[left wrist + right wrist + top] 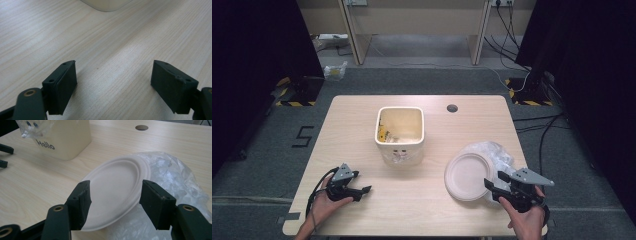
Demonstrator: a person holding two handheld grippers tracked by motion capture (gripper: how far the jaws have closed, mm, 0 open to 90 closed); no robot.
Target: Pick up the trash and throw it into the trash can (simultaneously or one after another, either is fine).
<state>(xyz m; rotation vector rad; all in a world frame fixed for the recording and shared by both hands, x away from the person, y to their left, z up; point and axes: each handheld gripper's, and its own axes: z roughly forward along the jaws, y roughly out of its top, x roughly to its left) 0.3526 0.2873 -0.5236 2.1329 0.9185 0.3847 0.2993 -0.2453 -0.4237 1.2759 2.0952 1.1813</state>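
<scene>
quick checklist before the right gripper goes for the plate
1. Right gripper open: ok, its jaws stand apart with nothing pinched.
2. Plate in line: ok, its near rim lies ahead of and between the jaws.
3. Plate lying flat: not ok, it rests tilted on crumpled clear plastic.
4. Pads touching the rim: cannot tell.
5. Left gripper out of the way: ok, open over bare table.
6. Bin clear of the plate: ok, they stand apart.
</scene>
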